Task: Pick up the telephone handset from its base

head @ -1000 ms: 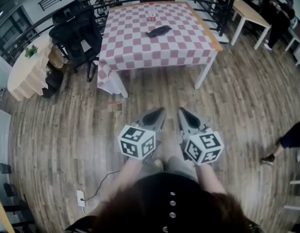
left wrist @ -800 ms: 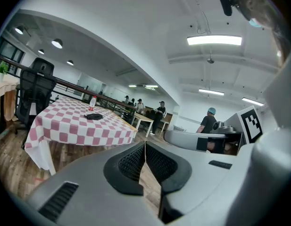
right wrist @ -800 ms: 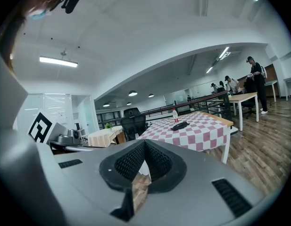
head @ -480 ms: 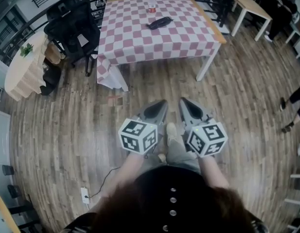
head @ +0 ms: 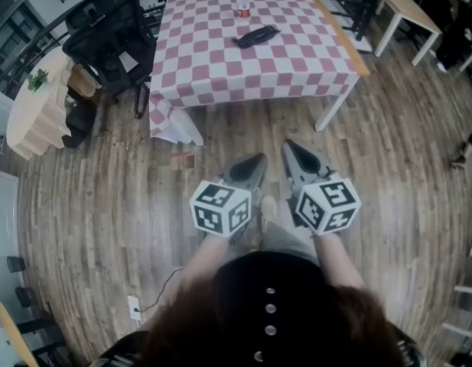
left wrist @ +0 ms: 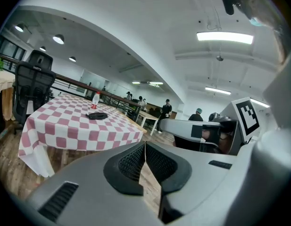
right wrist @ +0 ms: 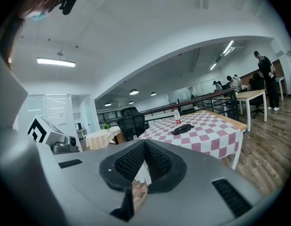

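The black telephone [head: 256, 36] lies on a table with a pink-and-white checked cloth [head: 220, 75], far ahead of both grippers. It also shows small in the left gripper view as the telephone [left wrist: 97, 116], and in the right gripper view as the telephone [right wrist: 182, 128]. I cannot make out handset and base separately at this distance. My left gripper [head: 258, 160] and right gripper [head: 288, 145] are held side by side over the wooden floor, pointing toward the table. Both are shut with nothing between the jaws, as the left gripper [left wrist: 145, 147] and right gripper [right wrist: 144, 145] show close up.
A red-capped bottle [head: 242, 9] stands behind the phone. Black office chairs [head: 113, 40] crowd the table's left side, next to a round cloth-covered table [head: 37, 109]. A wooden table [head: 404, 14] stands at the right. A power strip with its cable [head: 132, 308] lies on the floor.
The checked table has come nearer and lower in the head view. Both grippers have travelled forward with me toward it, still shut and side by side.
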`<act>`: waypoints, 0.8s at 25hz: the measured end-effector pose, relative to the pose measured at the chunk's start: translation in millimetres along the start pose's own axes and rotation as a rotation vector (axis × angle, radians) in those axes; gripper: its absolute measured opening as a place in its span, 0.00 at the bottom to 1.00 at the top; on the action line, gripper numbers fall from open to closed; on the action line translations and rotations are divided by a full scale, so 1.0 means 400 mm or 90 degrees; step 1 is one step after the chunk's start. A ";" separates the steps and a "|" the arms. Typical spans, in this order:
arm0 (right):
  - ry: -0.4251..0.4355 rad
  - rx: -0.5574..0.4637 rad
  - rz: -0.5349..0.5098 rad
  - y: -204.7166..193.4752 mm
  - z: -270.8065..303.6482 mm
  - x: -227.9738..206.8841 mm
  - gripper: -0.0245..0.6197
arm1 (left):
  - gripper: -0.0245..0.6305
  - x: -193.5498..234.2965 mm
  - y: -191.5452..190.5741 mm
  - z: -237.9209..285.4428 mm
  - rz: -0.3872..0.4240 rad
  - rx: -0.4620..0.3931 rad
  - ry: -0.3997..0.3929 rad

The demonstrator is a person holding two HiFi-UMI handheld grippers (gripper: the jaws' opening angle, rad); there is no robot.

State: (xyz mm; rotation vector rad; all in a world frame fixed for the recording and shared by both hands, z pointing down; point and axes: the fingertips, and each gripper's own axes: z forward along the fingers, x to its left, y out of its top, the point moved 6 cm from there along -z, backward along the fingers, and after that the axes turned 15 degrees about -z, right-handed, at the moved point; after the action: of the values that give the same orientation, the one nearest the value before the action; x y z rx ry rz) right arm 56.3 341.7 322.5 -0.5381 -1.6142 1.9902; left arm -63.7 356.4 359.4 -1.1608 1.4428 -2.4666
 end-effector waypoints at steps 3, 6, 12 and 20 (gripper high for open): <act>0.009 -0.002 0.003 0.012 0.070 -0.074 0.05 | 0.06 0.033 0.053 0.070 -0.002 -0.008 0.012; 0.026 -0.001 0.003 0.025 0.136 -0.139 0.05 | 0.06 0.060 0.114 0.147 -0.005 -0.022 0.021; 0.043 0.002 -0.003 0.056 0.248 -0.277 0.05 | 0.06 0.089 0.215 0.304 -0.006 -0.034 0.029; 0.059 0.009 0.006 0.051 0.328 -0.359 0.05 | 0.06 0.114 0.266 0.428 -0.009 -0.026 0.031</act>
State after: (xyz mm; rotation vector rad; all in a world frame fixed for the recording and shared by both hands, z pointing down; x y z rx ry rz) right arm 87.7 148.8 328.2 -0.6240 -1.5435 1.9521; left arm -21.2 154.2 351.8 -1.1295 1.5100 -2.5037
